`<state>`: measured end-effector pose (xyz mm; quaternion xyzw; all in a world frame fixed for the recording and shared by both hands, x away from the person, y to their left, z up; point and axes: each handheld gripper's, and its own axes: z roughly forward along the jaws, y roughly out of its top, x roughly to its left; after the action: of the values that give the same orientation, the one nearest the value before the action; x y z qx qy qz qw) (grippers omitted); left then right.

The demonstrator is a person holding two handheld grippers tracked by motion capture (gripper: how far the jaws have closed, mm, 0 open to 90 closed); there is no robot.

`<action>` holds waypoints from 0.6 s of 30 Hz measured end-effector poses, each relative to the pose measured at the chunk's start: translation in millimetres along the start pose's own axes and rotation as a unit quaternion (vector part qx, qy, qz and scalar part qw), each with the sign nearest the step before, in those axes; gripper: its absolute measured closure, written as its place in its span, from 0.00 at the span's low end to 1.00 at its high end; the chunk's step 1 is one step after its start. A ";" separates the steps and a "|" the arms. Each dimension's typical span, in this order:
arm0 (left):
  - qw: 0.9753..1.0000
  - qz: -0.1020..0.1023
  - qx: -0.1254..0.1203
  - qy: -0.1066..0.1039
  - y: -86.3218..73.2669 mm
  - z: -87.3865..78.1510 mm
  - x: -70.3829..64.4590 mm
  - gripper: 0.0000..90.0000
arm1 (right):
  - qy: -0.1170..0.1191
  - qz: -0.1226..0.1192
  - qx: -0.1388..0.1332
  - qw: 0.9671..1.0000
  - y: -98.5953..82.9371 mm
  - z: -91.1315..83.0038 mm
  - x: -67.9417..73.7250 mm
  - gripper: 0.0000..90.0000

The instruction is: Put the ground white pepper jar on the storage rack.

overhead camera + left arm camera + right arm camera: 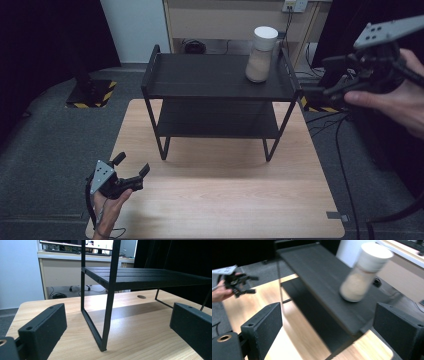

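**High view: both grippers open, jar on the top shelf**

The high view centres on a light wooden table (220, 200) that fills the lower middle of the frame. On its far half stands a black two-tier rack (215, 80), with the top shelf running across the upper middle and the lower shelf beneath it. A jar (261, 54) with a white lid and pale sandy contents stands upright on the top shelf, toward its right end in the picture.

At the right edge of the frame, upper part, the person's right hand (395, 102) comes in from the side, fingers wrapped around the right gripper (312, 92). It is held in the air just off the rack's right end, level with the top shelf, pointing left. In the right gripper view its jaws stand wide apart with nothing between them, and the jar sits beyond them, upper right, blurred.

At the lower left, the left hand (111, 202) rises from the bottom edge and holds the left gripper (132, 167) low over the table's near left corner, pointing up-right toward the rack. Its jaws are spread and empty; the left gripper view shows the rack's near leg between them, farther off.
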<state>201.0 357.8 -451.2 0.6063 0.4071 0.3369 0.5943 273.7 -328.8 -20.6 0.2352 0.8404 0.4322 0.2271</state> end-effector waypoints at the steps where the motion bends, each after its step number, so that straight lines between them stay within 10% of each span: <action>1: 1.000 0.001 0.000 -0.001 0.2 0.0 -0.1 0.00 | 0.005 -0.006 0.000 1.000 -3.5 1.3 5.1 0.11; 7: 1.000 0.003 0.002 0.002 0.0 0.0 -0.1 0.00 | 0.048 -0.020 -0.017 0.998 -28.3 10.3 25.4 0.10; 18: 1.000 0.004 0.001 0.000 0.3 -1.0 -1.0 0.00 | 0.056 -0.023 -0.026 0.998 -45.9 12.6 35.1 0.09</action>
<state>199.7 357.4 -450.7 0.6084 0.4048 0.3391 0.5924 244.3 -323.9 -71.7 0.1858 0.8455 0.4608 0.1956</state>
